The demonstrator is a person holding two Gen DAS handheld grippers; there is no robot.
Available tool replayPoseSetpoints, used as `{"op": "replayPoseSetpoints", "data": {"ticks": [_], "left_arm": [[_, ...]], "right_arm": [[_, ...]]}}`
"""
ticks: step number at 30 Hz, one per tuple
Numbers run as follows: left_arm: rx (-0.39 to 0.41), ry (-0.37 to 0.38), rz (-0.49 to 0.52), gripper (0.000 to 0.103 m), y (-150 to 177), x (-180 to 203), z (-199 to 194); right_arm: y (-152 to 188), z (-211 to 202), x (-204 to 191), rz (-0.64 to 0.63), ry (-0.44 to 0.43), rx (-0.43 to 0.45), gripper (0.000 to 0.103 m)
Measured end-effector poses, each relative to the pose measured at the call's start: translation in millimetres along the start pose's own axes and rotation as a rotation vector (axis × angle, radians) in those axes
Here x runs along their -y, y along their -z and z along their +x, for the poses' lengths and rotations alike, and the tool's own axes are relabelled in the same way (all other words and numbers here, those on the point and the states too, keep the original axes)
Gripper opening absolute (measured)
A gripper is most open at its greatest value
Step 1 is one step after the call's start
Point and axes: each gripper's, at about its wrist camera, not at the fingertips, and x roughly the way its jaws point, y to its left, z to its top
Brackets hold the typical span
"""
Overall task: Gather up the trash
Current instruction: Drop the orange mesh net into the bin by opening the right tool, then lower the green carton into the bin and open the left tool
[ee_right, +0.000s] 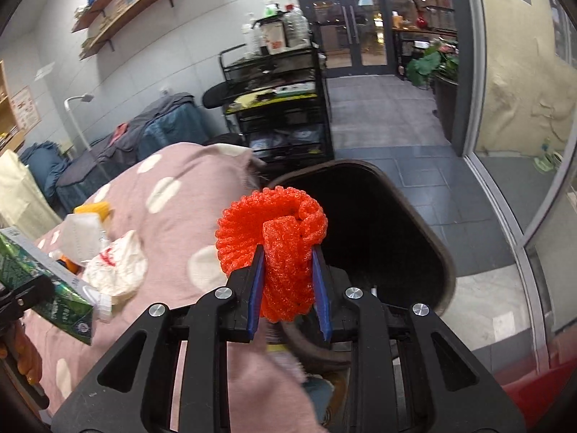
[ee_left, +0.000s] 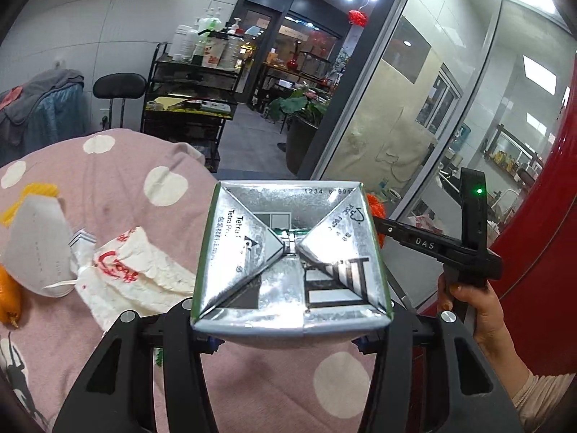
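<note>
My left gripper [ee_left: 288, 339] is shut on a drink carton [ee_left: 290, 263], whose silver folded bottom faces the camera; the same green carton shows in the right wrist view [ee_right: 47, 285] at the left edge. My right gripper [ee_right: 290, 288] is shut on an orange foam fruit net [ee_right: 277, 238] and holds it at the near rim of a dark trash bin [ee_right: 436, 252] beside the table. On the pink dotted tablecloth [ee_left: 119, 166] lie a white face mask [ee_left: 39, 249] and a crumpled white wrapper with red print [ee_left: 133, 270].
An orange carrot-like item [ee_left: 9, 296] and a yellow object [ee_left: 39, 191] lie at the table's left. A black shelf cart [ee_right: 277, 108] stands behind the table. A glass partition [ee_right: 523, 144] runs along the right. A potted plant [ee_right: 436, 61] stands by the doors.
</note>
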Motion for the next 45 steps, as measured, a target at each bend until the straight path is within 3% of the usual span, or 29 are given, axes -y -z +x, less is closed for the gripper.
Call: {"op": "replayPoseSetpoints", "data": {"ticks": [12,13,14,16,18,26,45], "left_arm": [[-0.061,0.069,0.013,0.05,-16,41,62],[-0.065,0.066,0.017,0.05,-17,42,65],[-0.071,0.06,0.022,0.05,-17,45,70],[-0.082,0.057,0.023,0.05,-19,48,78],[-0.093,0.062,0.017,0.05,-21,50,86],[-0.15,0.064,0.028,0.05,-32,66,129],[-0.326,-0.02,0.065,0.05,-36,89,224]], "right_arm": [[13,75,62,0.109,0.094,-0.129,0.029],[15,80,64,0.119,0.102,-0.139,0.036],[17,86,67,0.131,0.111,-0.147,0.051],[25,89,74,0.172,0.115,-0.136,0.067],[29,87,75,0.184,0.119,-0.126,0.067],[49,31,73,0.158,0.149,-0.03,0.074],[90,-57,68,0.147,0.197,0.06,0.08]]}}
